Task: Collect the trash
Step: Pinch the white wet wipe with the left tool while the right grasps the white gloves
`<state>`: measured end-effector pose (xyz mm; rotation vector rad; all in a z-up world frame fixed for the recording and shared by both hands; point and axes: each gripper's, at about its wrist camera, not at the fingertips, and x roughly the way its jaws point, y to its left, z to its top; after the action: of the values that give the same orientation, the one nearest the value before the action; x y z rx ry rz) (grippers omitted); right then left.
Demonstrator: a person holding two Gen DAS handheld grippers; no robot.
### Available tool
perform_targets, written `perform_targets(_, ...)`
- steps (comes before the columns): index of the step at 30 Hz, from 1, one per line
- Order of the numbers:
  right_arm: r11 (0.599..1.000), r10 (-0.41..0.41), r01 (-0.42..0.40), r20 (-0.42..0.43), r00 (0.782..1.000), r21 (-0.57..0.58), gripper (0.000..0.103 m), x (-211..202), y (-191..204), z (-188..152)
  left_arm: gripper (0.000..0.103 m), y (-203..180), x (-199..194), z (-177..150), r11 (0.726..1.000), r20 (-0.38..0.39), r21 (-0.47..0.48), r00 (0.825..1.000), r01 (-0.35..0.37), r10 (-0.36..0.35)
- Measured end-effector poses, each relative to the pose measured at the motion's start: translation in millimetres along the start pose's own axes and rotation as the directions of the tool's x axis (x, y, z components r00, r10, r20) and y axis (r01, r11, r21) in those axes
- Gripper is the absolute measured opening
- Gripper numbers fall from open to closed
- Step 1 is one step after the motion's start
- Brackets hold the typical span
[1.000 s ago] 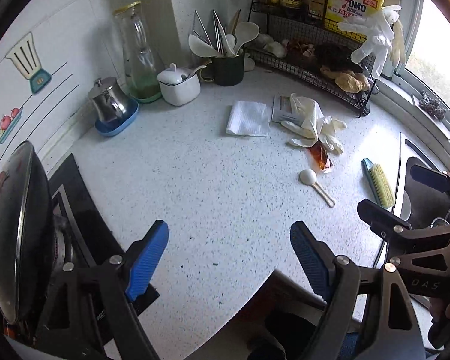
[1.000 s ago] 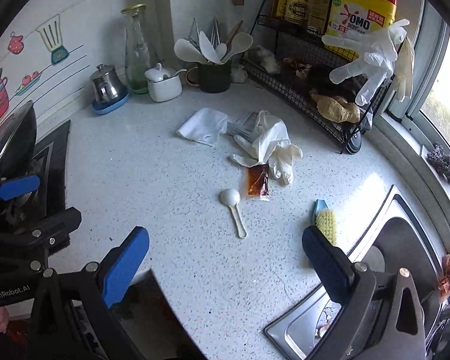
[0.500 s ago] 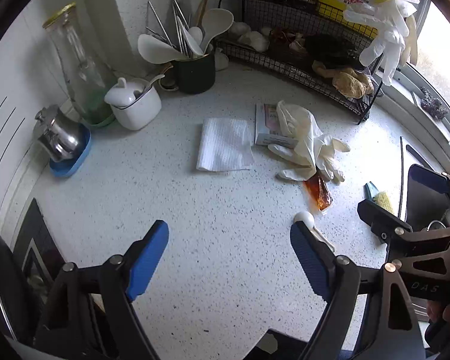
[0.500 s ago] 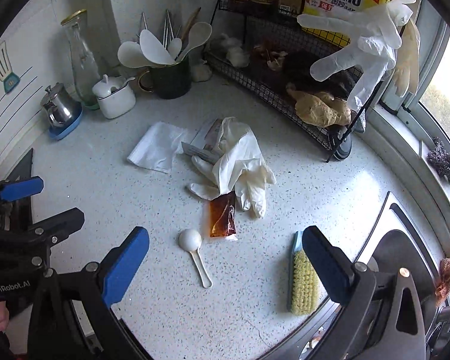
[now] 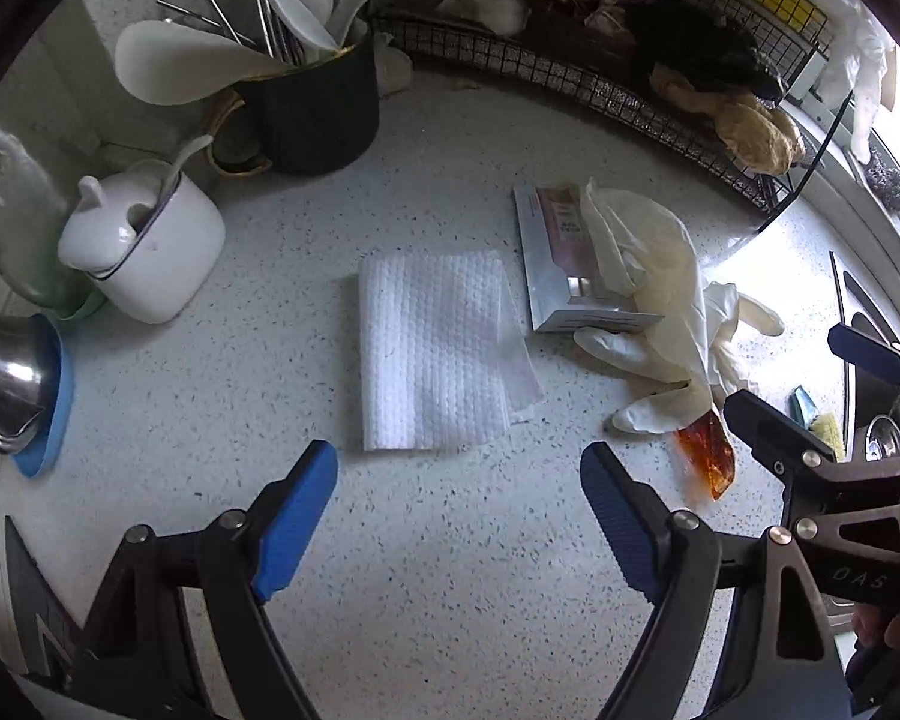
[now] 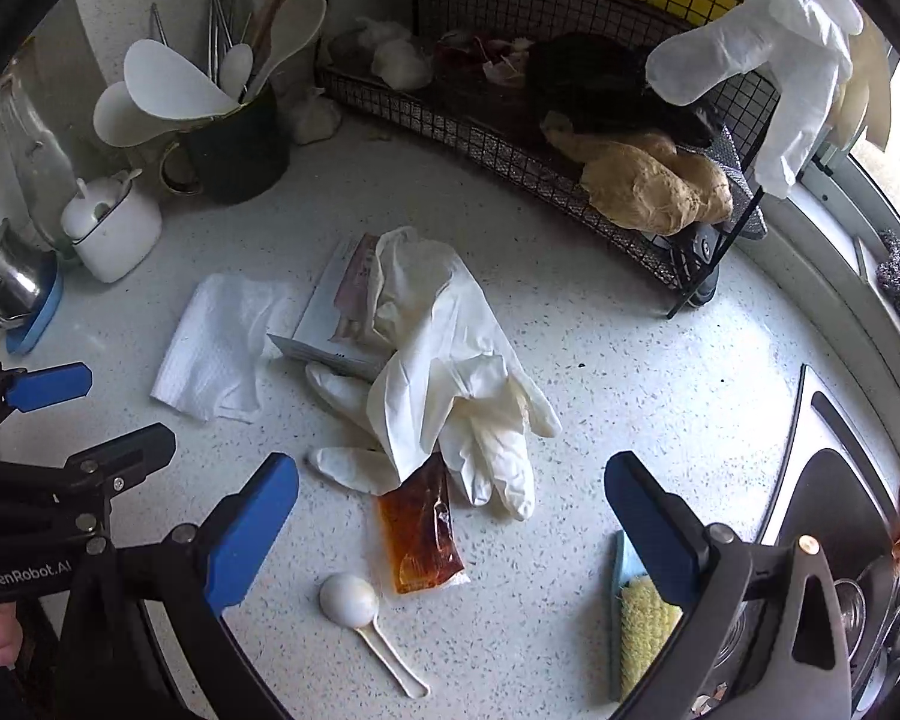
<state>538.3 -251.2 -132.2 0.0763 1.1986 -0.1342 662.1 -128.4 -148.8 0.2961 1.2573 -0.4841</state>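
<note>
Both grippers, left gripper (image 5: pixel 459 480) and right gripper (image 6: pixel 450 501), gape empty; thin white paper towel (image 5: pixel 435 354) may slip flat, amber sauce sachet (image 6: pixel 419 534) may burst.

Daylight from the right glares; sharp centre, fisheye-warped, dark-vignetted edges.

Gloves (image 6: pixel 444 360) atop box (image 6: pixel 336 312), napkin (image 6: pixel 222 348) leftward

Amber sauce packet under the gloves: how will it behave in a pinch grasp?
The sauce packet looks like a soft, liquid-filled film pouch, so it will probably sag and bulge rather than stay flat. Its glossy surface may slip between pads. One end lies under the crumpled gloves, so lifting it will likely drag or shift them.
</note>
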Motion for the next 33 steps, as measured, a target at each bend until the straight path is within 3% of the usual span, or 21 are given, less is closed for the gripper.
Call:
perform_targets(9, 1.000, -0.025, 0.025, -0.058, 0.998, -0.003, 0.102, 38, -5, 22, 0.082, 5, 47, 21, 1.000, -0.058, 0.017, 0.998, 0.010, -0.009)
perform_targets(20, 1.000, -0.002, 0.002, -0.080, 0.997, 0.009, 0.102, 54, 9, 32, 0.082, 18, 59, 37, 0.998, -0.061, -0.018, 0.996, 0.062, -0.063)
perform_targets(24, 0.999, 0.022, -0.020, -0.084, 0.996, 0.026, 0.102, 54, 10, 32, 0.057, 15, 54, 32, 1.000, -0.044, 0.004, 0.999, -0.010, 0.010)
perform_targets(30, 0.996, 0.086, -0.086, -0.086, 0.993, 0.011, 0.102, 47, 6, 23, 0.009, 9, 45, 17, 0.998, -0.035, -0.052, 0.999, 0.020, -0.021)
perform_targets(33, 0.993, 0.114, -0.115, -0.078, 0.990, -0.005, 0.102, 43, 4, 19, 0.008, 4, 36, 8, 0.997, -0.009, -0.079, 1.000, 0.008, -0.009)
